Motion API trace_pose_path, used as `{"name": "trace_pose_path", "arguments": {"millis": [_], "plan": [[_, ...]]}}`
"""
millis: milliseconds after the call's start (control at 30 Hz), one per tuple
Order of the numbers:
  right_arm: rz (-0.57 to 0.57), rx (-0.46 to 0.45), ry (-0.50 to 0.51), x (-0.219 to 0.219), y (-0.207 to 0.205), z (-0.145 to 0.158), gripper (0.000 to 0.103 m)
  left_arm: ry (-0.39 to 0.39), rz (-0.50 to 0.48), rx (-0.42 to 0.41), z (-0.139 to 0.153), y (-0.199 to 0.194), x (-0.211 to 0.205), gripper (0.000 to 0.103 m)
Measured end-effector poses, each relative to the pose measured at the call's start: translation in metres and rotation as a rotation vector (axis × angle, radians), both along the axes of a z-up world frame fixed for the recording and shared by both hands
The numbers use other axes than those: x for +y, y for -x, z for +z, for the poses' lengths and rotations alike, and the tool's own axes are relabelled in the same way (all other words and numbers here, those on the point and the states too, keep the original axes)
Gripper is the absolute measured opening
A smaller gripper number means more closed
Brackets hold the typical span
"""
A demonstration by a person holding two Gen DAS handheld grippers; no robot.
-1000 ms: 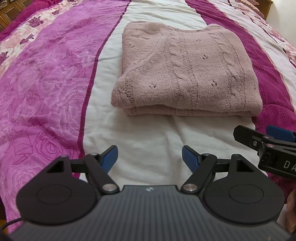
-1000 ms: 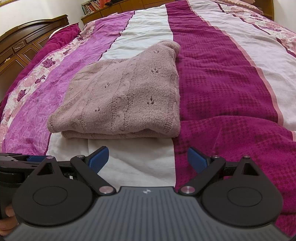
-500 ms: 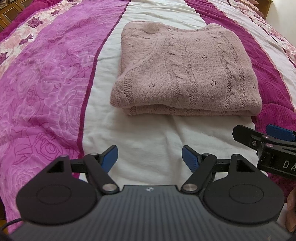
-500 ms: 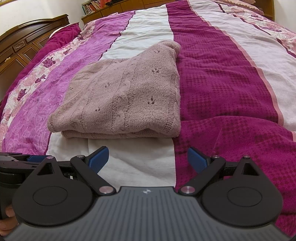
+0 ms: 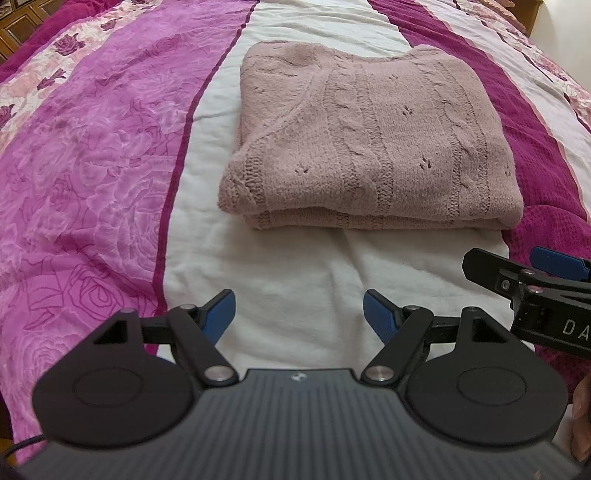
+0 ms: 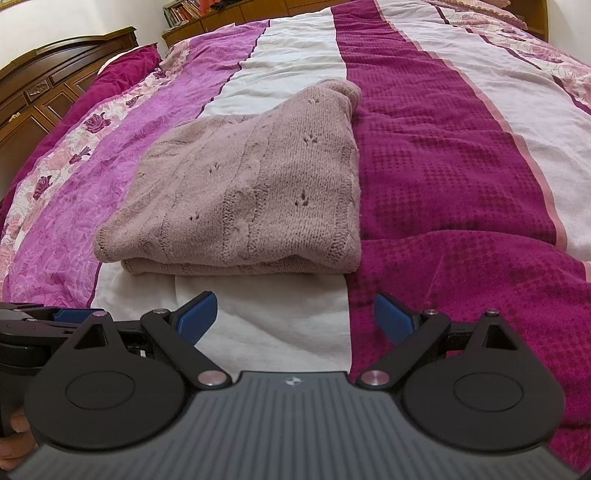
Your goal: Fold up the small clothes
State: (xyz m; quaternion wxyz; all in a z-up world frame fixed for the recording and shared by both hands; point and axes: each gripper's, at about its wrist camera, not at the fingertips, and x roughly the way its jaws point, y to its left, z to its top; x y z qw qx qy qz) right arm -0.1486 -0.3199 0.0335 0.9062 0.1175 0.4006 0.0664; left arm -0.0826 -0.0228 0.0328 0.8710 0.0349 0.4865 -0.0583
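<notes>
A dusty-pink cable-knit sweater [image 5: 369, 136] lies folded into a neat rectangle on the bedspread's white stripe [image 5: 295, 288]; the right wrist view shows the same sweater [image 6: 251, 192] ahead and slightly left. My left gripper [image 5: 299, 314] hovers short of its near edge, blue pads wide apart, nothing between them. My right gripper [image 6: 295, 317] is likewise open and empty, short of the sweater's near right corner. In the left wrist view the right gripper [image 5: 532, 266] pokes in at the right edge, beside the left one.
The bedspread has pink rose-print stripes [image 5: 92, 166] to the left and a dark magenta stripe [image 6: 443, 166] to the right. A carved wooden headboard [image 6: 55, 85] and a bookshelf [image 6: 192, 11] stand at the far left. Fingers [image 5: 580, 417] show at the frame edge.
</notes>
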Motion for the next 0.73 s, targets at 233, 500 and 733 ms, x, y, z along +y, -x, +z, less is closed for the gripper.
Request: {"name": "trace_pose_path", "arguments": {"millis": [233,500,733], "plan": [[0.002,0.002,0.003,-0.0001,-0.0002,-0.0010,0.096,0.001,0.000,0.001,0.0004,-0.0002,-0.0001,0.078],[0.002,0.001,0.002,0.0000,-0.0002,-0.0007,0.096,0.001,0.002,0.001,0.0006,-0.0004,0.0002,0.078],[0.003,0.001,0.003,0.0000,-0.0003,-0.0006,0.096,0.005,0.006,0.006,0.0011,-0.0008,0.0004,0.078]]}}
